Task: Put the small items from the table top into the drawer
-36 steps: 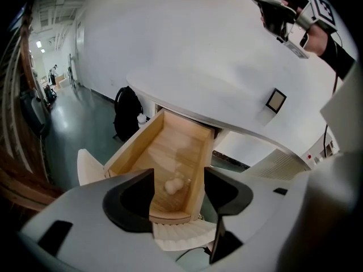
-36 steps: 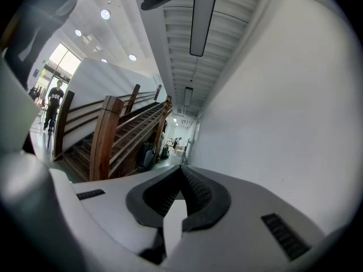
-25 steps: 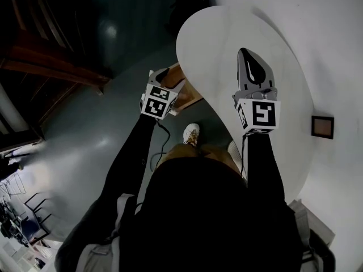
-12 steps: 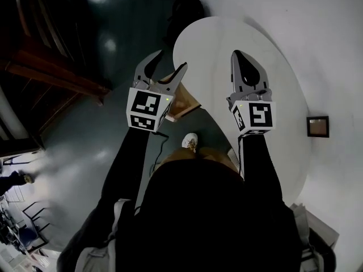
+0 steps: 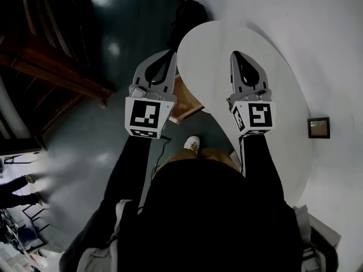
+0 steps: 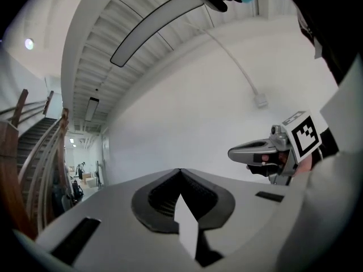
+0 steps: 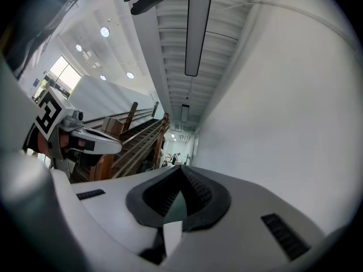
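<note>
My left gripper (image 5: 169,54) is held level over the floor, just left of the white table (image 5: 215,50). Its jaws have just been closing and now meet with nothing between them (image 6: 180,172). My right gripper (image 5: 236,55) hovers over the table top, shut and empty (image 7: 181,169). The two grippers point the same way, side by side, and each shows in the other's view. A small dark framed item (image 5: 319,127) lies on the table at the right. The wooden drawer (image 5: 185,104) sticks out from under the table's edge, below and between the grippers.
A wooden staircase (image 5: 51,67) runs along the left. A dark object (image 5: 190,10) stands on the floor beyond the table's far end. The person's shoe (image 5: 191,143) is on the grey floor below the drawer. A white wall faces both grippers.
My left gripper has risen from beside the drawer to the level of the right one, and its jaws went from wide open to shut. The right gripper has barely moved.
</note>
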